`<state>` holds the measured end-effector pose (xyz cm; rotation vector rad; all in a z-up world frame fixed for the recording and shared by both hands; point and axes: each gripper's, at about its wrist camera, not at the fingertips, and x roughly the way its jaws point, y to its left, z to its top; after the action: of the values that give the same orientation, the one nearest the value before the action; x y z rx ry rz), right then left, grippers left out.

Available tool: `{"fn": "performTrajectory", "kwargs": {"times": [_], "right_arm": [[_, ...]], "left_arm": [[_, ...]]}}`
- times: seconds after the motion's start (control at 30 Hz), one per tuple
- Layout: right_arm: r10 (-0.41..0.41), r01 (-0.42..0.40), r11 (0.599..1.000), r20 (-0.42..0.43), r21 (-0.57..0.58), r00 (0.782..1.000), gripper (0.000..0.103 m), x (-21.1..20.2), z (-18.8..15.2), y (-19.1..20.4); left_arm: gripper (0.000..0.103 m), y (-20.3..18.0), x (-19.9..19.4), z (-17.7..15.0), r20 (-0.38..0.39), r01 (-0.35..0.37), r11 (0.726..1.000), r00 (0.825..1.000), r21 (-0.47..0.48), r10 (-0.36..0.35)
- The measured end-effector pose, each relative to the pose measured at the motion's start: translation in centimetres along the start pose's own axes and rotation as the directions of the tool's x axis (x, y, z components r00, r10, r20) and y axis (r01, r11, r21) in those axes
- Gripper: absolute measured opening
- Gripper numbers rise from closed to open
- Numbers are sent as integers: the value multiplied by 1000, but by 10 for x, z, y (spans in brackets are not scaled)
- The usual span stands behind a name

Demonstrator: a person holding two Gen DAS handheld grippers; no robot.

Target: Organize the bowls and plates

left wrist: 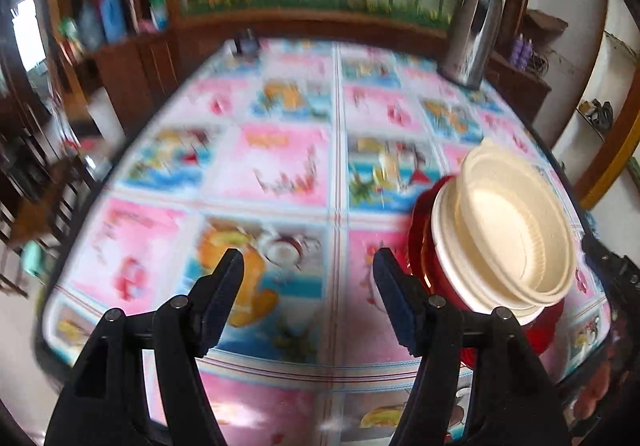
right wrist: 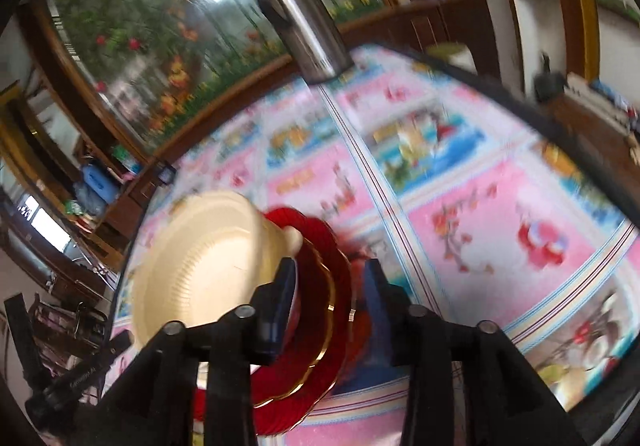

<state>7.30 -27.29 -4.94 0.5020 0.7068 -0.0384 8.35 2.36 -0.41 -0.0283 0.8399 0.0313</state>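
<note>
The stacking looks finished or nearly so: the cream bowls [left wrist: 516,230] sit nested inside one another on the red plates [left wrist: 430,246], all in one pile on the bench [left wrist: 280,166]. My reading is that the step in hand is the letting-go and drawing away from that pile. The next move calls for a clean lift clear of the rims without nudging the stack, which seems to sit slightly askew, and then a look round for any dish not yet gathered; none shows here.

The left tongs [left wrist: 308,266] stand wide with nothing between them, over bare patterned cloth; the pile lies just beside their right finger, apart from it as far as the blur allows.

The right tongs [right wrist: 326,272] are partly open. The scalloped edge of the red plates [right wrist: 320,286] lies in the gap between the fingers, with the bowls [right wrist: 208,258] just to their left. Whether the left finger touches the plate rim I cannot tell; no pinch shows.
</note>
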Motion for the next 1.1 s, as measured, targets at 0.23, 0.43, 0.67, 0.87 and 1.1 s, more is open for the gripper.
{"fn": "performTrajectory", "kwargs": {"times": [0.23, 0.43, 0.67, 0.87, 1.1], "right_arm": [[98, -69, 981, 164, -179, 982, 41, -67, -20, 42], [141, -92, 964, 185, -251, 973, 43, -98, -47, 58], [164, -120, 963, 174, -241, 971, 45, -107, -59, 51], [174, -127, 961, 182, -246, 968, 45, -111, -60, 54], [181, -133, 958, 173, -255, 968, 45, -108, -62, 59]], "left_arm": [[72, -41, -51, -9, 96, 22, 993, 995, 113, -33], [72, -54, -73, -19, 141, -6, 994, 990, 110, -9], [73, -59, -90, -26, 161, -10, 997, 987, 82, -3], [77, -63, -98, -30, 177, -11, 996, 984, 89, -5], [77, -58, -99, -30, 179, -5, 997, 984, 75, -8]]}}
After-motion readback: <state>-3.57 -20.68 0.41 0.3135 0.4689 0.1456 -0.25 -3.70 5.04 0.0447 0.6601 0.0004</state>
